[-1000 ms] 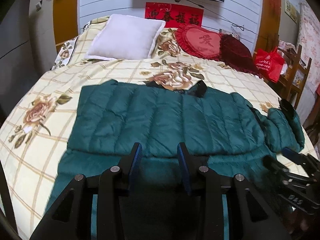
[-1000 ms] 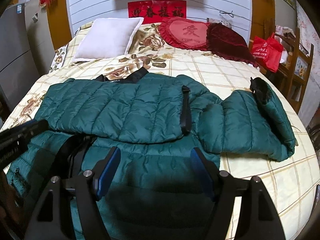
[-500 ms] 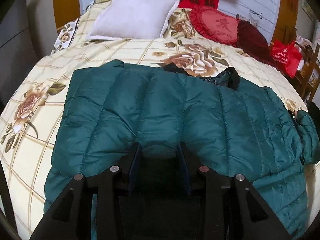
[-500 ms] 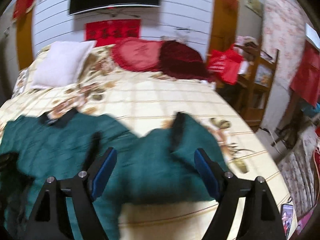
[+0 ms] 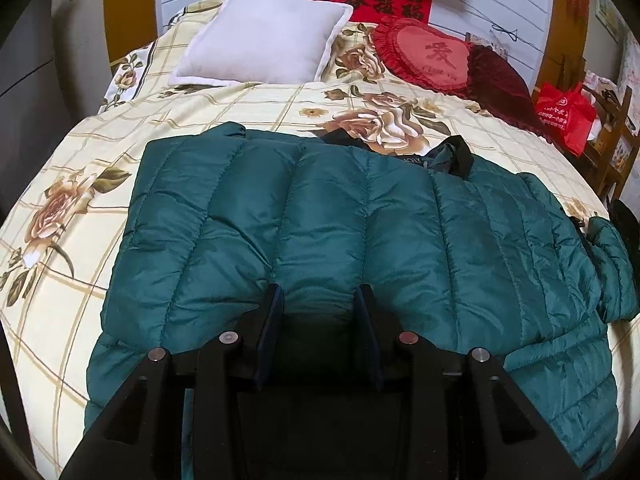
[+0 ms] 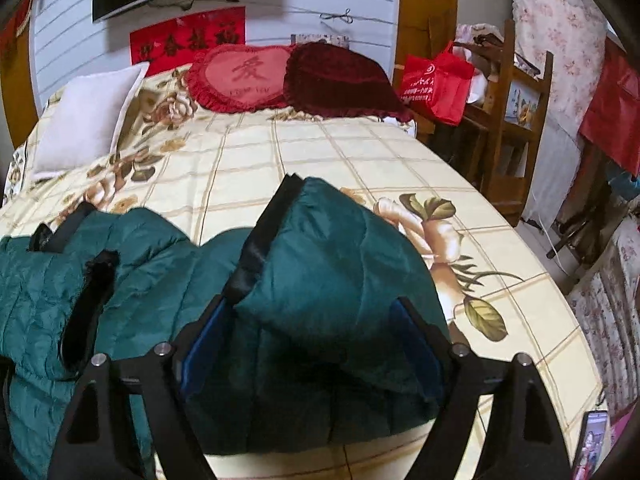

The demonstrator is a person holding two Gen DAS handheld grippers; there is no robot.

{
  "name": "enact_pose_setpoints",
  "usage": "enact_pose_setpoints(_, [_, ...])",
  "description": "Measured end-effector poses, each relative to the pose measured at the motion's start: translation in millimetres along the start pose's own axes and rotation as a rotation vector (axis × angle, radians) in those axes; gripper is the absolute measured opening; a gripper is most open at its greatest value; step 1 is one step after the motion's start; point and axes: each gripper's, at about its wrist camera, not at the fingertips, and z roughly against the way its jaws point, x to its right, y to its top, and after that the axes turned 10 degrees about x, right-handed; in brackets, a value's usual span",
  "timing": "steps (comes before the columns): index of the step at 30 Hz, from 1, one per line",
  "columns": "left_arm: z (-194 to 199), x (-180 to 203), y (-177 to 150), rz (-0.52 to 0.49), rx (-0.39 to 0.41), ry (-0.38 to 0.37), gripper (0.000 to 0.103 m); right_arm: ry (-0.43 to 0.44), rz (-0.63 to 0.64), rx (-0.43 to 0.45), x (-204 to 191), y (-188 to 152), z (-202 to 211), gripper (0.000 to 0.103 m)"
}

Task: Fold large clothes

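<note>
A dark green quilted puffer jacket [image 5: 360, 232] lies spread on the bed, its left side folded over the body and its black collar [image 5: 460, 154] toward the pillows. My left gripper [image 5: 318, 300] is open, its fingers pressed down on either side of a puffy panel at the folded edge. In the right wrist view the jacket's right sleeve [image 6: 332, 264] lies on the bed with its black cuff [image 6: 272, 220] pointing away. My right gripper [image 6: 308, 320] is wide open with the sleeve between its fingers.
The bed has a cream floral cover [image 5: 80, 160]. A white pillow [image 5: 260, 40], a red heart cushion [image 5: 432, 56] and a dark red cushion [image 6: 340, 76] lie at the head. A red bag [image 6: 436, 80] hangs on a wooden shelf [image 6: 516, 120] to the right of the bed.
My left gripper moved forward onto the folded jacket edge. My right gripper swung right, away from the jacket body, and came down over the right sleeve.
</note>
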Motion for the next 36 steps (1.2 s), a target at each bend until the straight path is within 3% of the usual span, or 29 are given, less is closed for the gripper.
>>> enact_pose_setpoints(1, [1,-1,1,0.001,-0.003,-0.002,0.052,0.018,-0.003,-0.004,1,0,-2,0.056])
enact_pose_setpoints(3, [6,-2,3,0.007,-0.004,-0.006,0.052,0.043,-0.014,-0.017,3,2,-1,0.025])
enact_pose_setpoints(5, [13,-6,5,0.015,0.002,-0.006,0.052,0.068,-0.061,0.011,8,6,13,0.022])
enact_pose_setpoints(9, [37,-14,10,0.029,0.043,-0.016,0.052,0.177,-0.159,0.074,6,16,50,0.020])
enact_pose_setpoints(16, [73,-27,9,0.039,0.077,-0.029,0.052,0.320,-0.124,0.111,-49,30,98,0.020])
enact_pose_setpoints(27, [98,-38,3,0.032,0.088,-0.025,0.052,0.447,-0.064,0.093,-118,34,126,0.020])
enact_pose_setpoints(36, [109,-55,5,0.069,0.109,-0.017,0.052,0.590,-0.001,0.063,-202,31,134,0.020])
